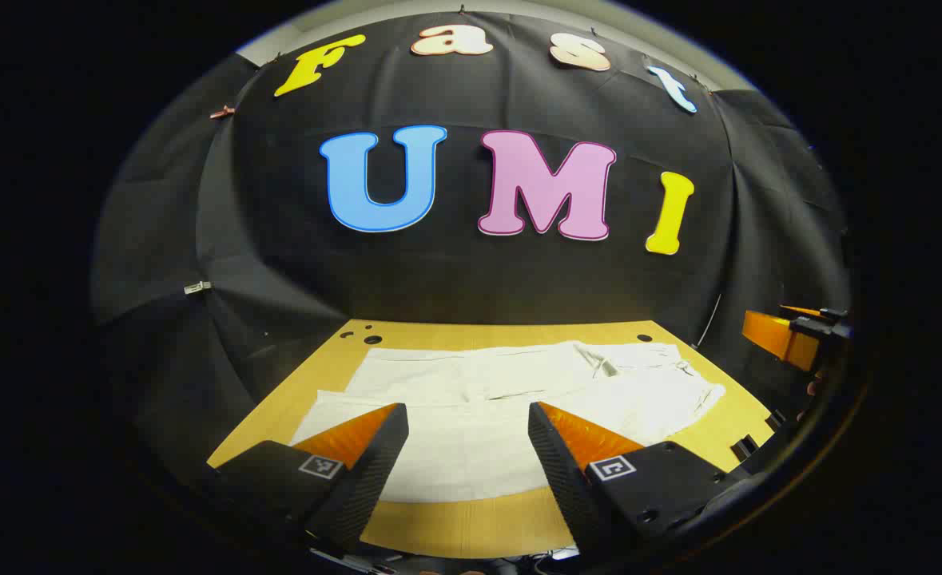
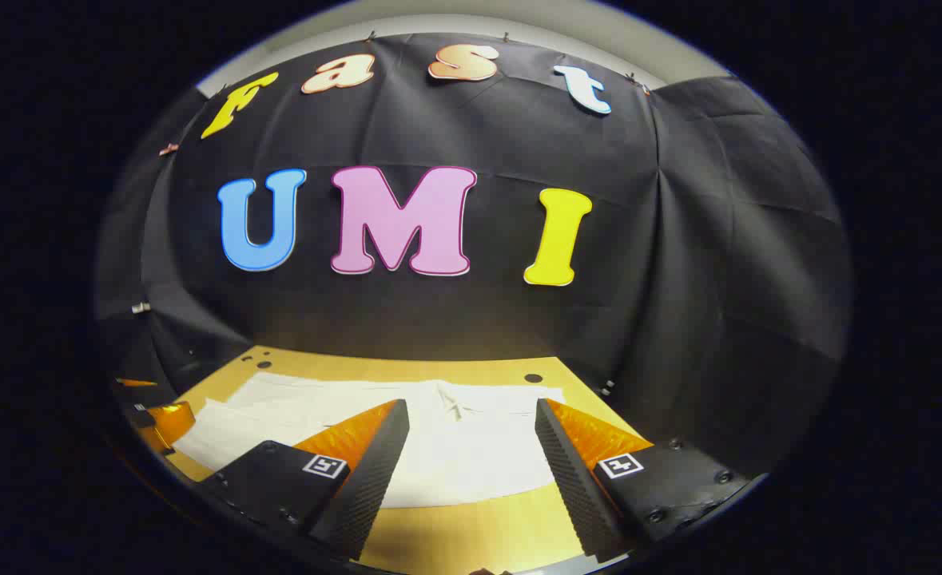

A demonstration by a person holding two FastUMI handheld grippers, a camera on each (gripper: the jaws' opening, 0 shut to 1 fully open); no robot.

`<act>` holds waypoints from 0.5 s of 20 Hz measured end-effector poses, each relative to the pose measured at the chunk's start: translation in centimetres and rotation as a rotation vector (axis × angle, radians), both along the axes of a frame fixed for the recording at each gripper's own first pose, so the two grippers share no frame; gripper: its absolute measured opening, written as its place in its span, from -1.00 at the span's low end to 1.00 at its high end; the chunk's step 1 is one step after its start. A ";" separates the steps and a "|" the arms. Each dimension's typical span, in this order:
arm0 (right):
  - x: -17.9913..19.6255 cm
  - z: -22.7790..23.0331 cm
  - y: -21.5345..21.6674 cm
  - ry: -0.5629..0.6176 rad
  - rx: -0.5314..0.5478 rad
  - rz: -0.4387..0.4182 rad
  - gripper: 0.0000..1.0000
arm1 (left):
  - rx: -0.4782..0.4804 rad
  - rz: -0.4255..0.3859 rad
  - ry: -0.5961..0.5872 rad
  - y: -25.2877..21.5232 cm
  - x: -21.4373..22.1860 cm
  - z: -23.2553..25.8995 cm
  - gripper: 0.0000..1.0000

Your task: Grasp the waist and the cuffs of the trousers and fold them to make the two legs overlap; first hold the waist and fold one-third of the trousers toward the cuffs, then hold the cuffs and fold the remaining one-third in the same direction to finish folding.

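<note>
Trousers (image 1: pixel 510 415) lying flat on table (image 1: pixel 471 523), legs side by side. Left hand-held gripper (image 1: pixel 468 435) & right hand-held gripper (image 2: pixel 471 431) hovering w/ jaws spread, gripping nothing. Leg-overlap step prob. starting; next needs pinching waist & cuffs.

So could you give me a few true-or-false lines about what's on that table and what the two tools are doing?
1. The trousers lie spread flat on the table. True.
2. The left gripper is clamped on the cloth. False: its jaws stand open above the trousers, holding nothing.
3. The right gripper is open too. True.
4. The trousers are dark blue. False: they are white.
5. The trousers are already folded into a small stack. False: they lie at full length, with no fold begun.
</note>
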State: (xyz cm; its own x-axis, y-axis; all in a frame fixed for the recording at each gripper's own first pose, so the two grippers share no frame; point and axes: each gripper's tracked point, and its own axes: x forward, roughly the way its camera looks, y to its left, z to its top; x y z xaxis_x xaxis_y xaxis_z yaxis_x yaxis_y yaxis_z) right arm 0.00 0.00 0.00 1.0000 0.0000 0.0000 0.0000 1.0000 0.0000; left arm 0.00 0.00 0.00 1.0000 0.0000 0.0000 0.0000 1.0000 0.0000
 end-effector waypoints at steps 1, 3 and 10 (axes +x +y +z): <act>-0.1 0.0 0.4 0.001 -0.001 0.011 0.96 | -0.004 -0.001 0.005 0.1 0.0 0.0 0.92; 0.3 0.0 0.9 0.004 0.000 0.029 0.96 | -0.006 0.020 0.010 0.8 0.4 -0.2 0.92; 1.5 0.2 1.6 0.003 -0.021 0.062 0.95 | -0.047 0.057 0.041 1.8 1.3 -1.2 0.92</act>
State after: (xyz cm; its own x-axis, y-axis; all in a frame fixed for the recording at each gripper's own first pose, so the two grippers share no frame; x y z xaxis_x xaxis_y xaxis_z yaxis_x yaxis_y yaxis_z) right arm 1.46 1.59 0.22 0.9981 0.0615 -0.0032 -0.0615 0.9979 -0.0211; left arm 1.30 1.84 -1.21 0.9975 0.0564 -0.0427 -0.0584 0.9972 -0.0461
